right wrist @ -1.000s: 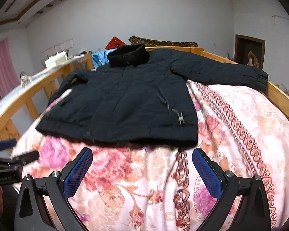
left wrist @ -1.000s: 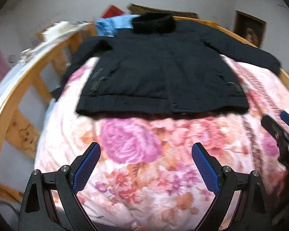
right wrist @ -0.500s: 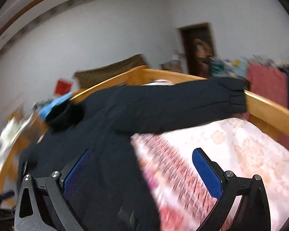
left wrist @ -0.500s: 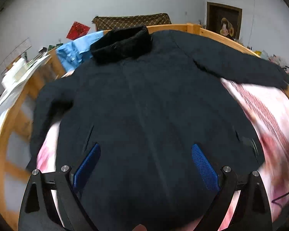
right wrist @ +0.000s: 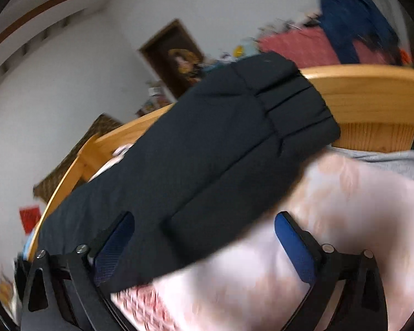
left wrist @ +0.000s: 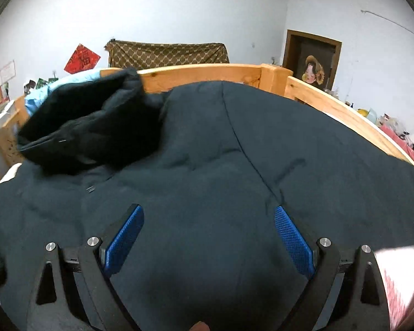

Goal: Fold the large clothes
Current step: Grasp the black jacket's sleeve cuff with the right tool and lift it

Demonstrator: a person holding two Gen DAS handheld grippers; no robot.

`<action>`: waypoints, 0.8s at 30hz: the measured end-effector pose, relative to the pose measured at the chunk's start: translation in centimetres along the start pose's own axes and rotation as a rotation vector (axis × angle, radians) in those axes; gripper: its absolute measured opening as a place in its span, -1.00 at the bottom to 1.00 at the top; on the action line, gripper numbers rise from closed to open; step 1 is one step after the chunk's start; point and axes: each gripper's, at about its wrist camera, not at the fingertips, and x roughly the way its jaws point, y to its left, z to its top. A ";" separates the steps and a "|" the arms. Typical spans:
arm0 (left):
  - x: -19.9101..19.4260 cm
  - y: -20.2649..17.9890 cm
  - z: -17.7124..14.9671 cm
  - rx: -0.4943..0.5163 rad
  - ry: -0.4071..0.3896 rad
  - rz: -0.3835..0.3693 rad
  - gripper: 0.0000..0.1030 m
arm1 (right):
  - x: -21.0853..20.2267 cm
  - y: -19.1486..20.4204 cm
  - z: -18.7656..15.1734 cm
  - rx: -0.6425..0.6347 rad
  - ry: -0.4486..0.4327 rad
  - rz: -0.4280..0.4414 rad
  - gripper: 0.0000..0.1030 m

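Left wrist view: left gripper low over dark padded jacket, fingers spread wide, nothing held; furry collar at upper left.

Right wrist view: right gripper spread, empty, straddling jacket sleeve running toward upper right; floral quilt beneath.

Likely sleeve-fold step; next, pinching near cuff.

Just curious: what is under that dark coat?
Under the coat lies a pink flowered quilt, showing beside the sleeve. Whatever lies beneath the coat's middle is covered.
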 end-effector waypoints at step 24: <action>-8.7 16.0 -2.6 -0.091 0.106 0.047 0.83 | -15.5 25.0 -8.7 -0.769 -0.246 0.622 -0.80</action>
